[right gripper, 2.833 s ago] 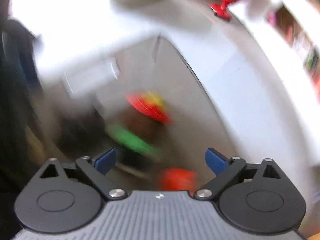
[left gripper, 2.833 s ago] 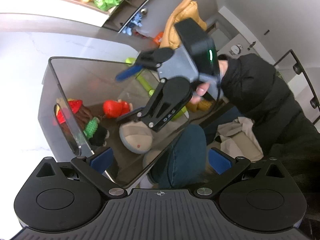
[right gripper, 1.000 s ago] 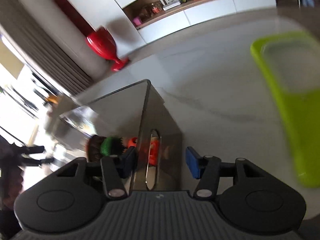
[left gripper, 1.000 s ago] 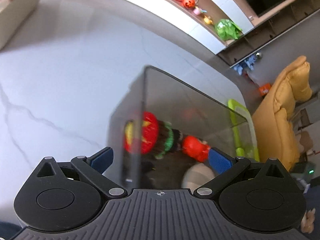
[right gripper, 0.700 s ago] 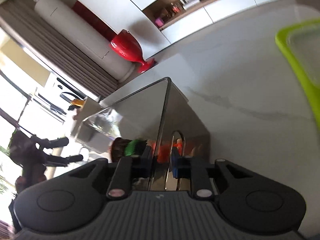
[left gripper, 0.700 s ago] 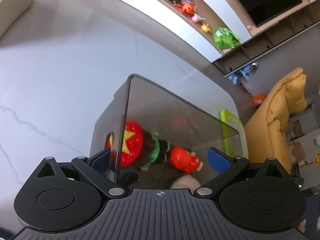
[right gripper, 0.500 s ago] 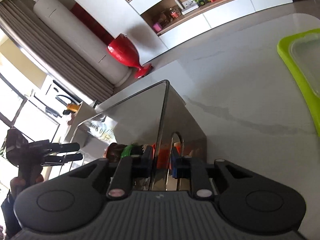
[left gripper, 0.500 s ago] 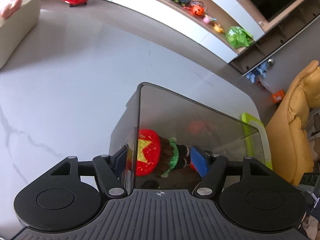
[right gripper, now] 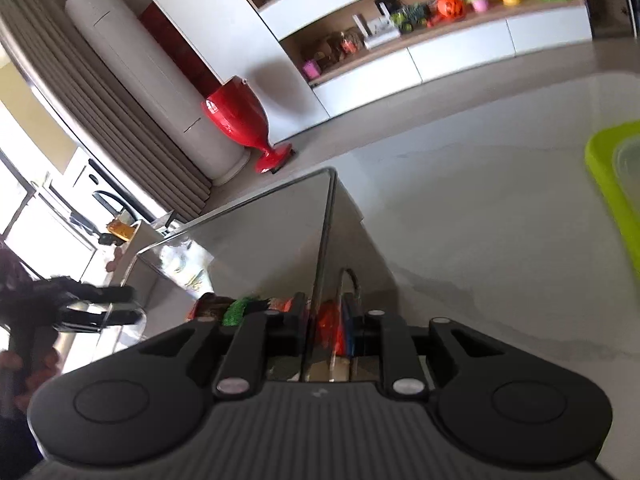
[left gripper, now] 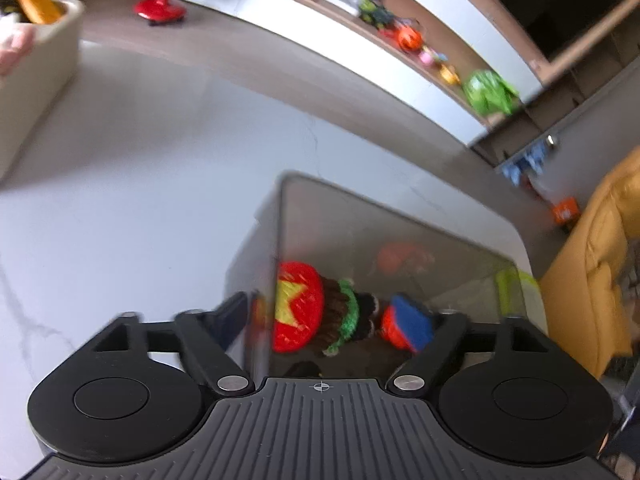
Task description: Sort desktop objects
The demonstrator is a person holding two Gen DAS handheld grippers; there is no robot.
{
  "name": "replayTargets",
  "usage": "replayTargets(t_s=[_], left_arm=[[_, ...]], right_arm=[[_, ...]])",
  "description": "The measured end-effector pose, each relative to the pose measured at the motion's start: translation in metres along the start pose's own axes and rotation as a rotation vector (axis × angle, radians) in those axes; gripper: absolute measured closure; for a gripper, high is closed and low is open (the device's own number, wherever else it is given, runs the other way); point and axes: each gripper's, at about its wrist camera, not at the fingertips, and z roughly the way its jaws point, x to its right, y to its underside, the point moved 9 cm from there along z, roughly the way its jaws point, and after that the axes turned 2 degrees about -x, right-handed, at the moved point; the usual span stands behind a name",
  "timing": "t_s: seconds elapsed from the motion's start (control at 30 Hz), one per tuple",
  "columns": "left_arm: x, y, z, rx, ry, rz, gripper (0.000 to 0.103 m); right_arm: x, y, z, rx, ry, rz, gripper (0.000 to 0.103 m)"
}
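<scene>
A smoky clear box point(left gripper: 400, 216) stands on the white marble table. Inside lie a crocheted doll point(left gripper: 304, 312) with a red star hat and green scarf, and an orange toy point(left gripper: 387, 326). My left gripper point(left gripper: 322, 322) straddles the box's left wall, one finger outside and one inside. Its jaws are opening and the pads stand off the wall. My right gripper point(right gripper: 326, 324) straddles the slotted wall of the box point(right gripper: 260, 240). Its jaws are opening with that wall between them. The doll point(right gripper: 236, 306) and orange toy point(right gripper: 330, 328) show through the plastic.
A lime-green tray point(right gripper: 612, 184) lies on the table right of the box. A beige bin point(left gripper: 36, 80) sits at the far left with a hand beside it. A yellow chair point(left gripper: 592, 280) stands past the table's right edge. A red vase point(right gripper: 240, 120) is on the floor.
Both grippers came down over opposite walls of the box. The left jaws narrowed around its wall and have now spread wide again. The right jaws closed in tightly on the slotted wall.
</scene>
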Motion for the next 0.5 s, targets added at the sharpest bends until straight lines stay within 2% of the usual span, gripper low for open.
replayTargets(t_s=[0.03, 0.07, 0.1, 0.17, 0.23, 0.27, 0.3, 0.33, 0.43, 0.47, 0.5], left_arm=[[-0.001, -0.004, -0.015, 0.051, -0.05, 0.01, 0.009], [0.003, -0.007, -0.033, 0.111, -0.089, 0.02, 0.009], [0.008, -0.009, -0.051, 0.173, -0.125, 0.029, 0.009], [0.039, -0.008, -0.084, 0.279, -0.092, 0.078, 0.007], [0.097, 0.003, -0.108, 0.345, 0.013, 0.192, 0.003], [0.133, 0.013, -0.11, 0.341, 0.072, 0.259, 0.001], [0.169, 0.024, -0.112, 0.331, 0.133, 0.329, 0.0], [0.208, 0.036, -0.103, 0.285, 0.192, 0.389, 0.0], [0.311, 0.085, -0.05, 0.042, 0.32, 0.502, 0.0], [0.341, 0.102, -0.027, -0.037, 0.336, 0.53, 0.0], [0.364, 0.12, -0.003, -0.097, 0.317, 0.558, 0.0]], right_arm=[[0.004, 0.002, -0.005, 0.013, 0.027, -0.007, 0.05], [0.008, 0.003, -0.013, 0.031, 0.06, -0.013, 0.037], [0.014, 0.005, -0.026, 0.06, 0.078, -0.015, 0.032], [0.026, 0.011, -0.059, 0.12, 0.095, -0.003, 0.035], [0.037, 0.016, -0.094, 0.196, 0.127, 0.003, 0.035], [0.044, 0.02, -0.115, 0.245, 0.14, 0.011, 0.035], [0.051, 0.024, -0.135, 0.289, 0.15, 0.033, 0.034], [0.061, 0.031, -0.152, 0.323, 0.164, 0.062, 0.033], [0.097, 0.055, -0.192, 0.372, 0.268, 0.15, 0.027], [0.112, 0.067, -0.2, 0.373, 0.296, 0.181, 0.026], [0.126, 0.078, -0.207, 0.371, 0.311, 0.22, 0.025]])
